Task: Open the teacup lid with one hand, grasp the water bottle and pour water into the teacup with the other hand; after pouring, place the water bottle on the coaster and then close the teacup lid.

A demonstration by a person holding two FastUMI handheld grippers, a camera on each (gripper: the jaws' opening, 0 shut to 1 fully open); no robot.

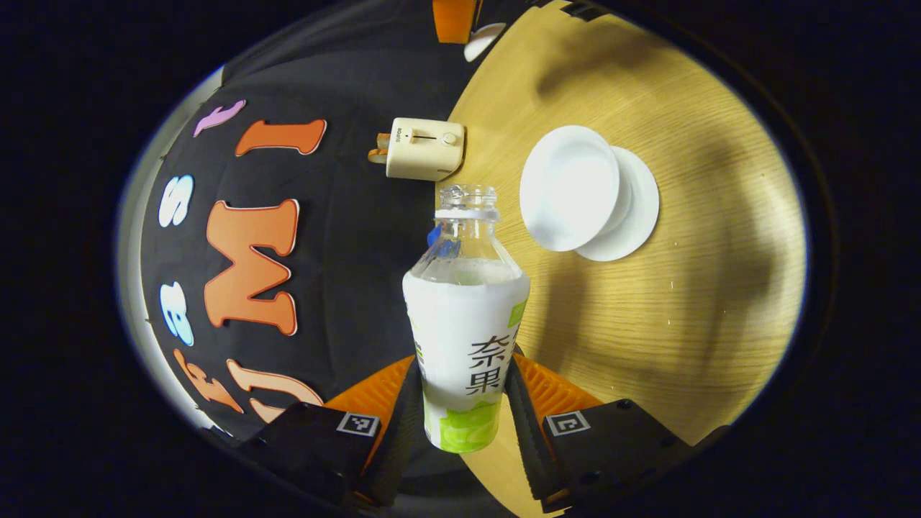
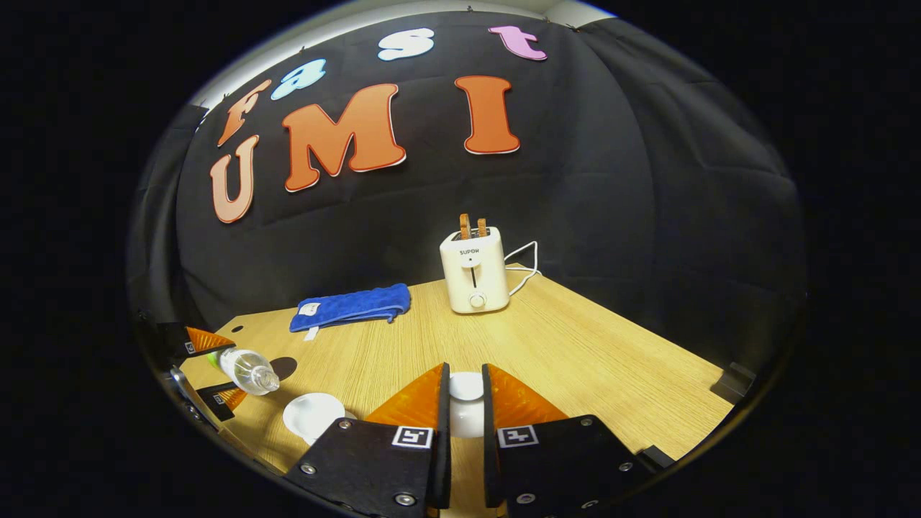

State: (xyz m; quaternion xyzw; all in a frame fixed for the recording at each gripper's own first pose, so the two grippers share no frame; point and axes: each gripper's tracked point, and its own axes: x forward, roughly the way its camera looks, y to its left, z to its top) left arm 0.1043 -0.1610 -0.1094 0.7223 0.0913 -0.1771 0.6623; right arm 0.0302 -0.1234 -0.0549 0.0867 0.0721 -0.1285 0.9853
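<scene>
Teacup (image 1: 570, 188), a white ceramic one with its mouth uncovered, sits on a round white saucer (image 1: 633, 208) on the pale wood-grain bench (image 1: 647, 309). In the left gripper view the view is rolled sideways and the cup lies just beyond the open neck of a clear plastic water bottle with a white and green label (image 1: 464, 338). The left gripper (image 1: 464, 403) has its jaws closed against both sides of the bottle's labelled body, and the bottle is capless, part full and tipped with its neck towards the cup. The right gripper view shows the same bottle (image 2: 248, 370) just left of the teacup (image 2: 313, 416), neck angled down at it.

The right gripper (image 2: 466, 410) has its jaws drawn nearly together on the knob of a small white lid (image 2: 466, 403), held to the right of the teacup.

Beyond the teacup a cream two-slot toaster (image 2: 475, 270) stands at the bench's far edge with two slices of toast (image 2: 473, 225) sticking up and a white cord (image 2: 524, 262) trailing to its right. A folded blue towel (image 2: 352, 306) lies on the bench behind the teacup, to the left of the toaster. Nothing lies between bottle neck and cup. Black cloth (image 2: 611, 180) walls the booth behind the bench.
</scene>
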